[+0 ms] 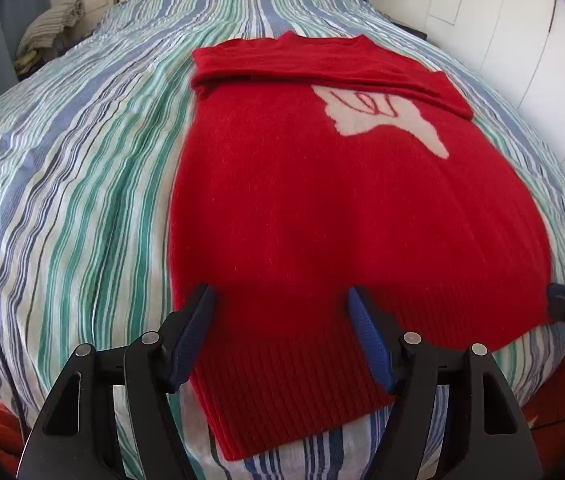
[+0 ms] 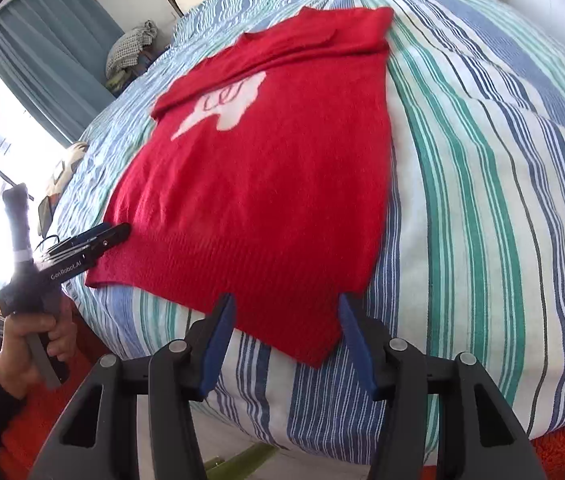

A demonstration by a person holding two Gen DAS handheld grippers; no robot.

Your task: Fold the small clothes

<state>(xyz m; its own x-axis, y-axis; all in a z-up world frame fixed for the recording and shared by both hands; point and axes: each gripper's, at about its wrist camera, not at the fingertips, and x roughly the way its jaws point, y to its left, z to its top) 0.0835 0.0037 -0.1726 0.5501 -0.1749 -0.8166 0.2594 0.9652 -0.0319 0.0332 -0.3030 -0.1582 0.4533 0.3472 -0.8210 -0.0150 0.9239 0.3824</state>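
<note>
Right claw (image 1: 562, 304) half cut off beside sweater (image 1: 322, 220)

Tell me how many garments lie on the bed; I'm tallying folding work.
1: a red sweater spread on the striped bedspread, sleeves folded across its top. A crumpled cloth pile sits beside the bed; more may be hidden.

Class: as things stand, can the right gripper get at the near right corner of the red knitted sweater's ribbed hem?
Probably yes. The right gripper stands open just before the red knitted sweater hem corner, which lies flat on the striped bedsheet with nothing between.
</note>
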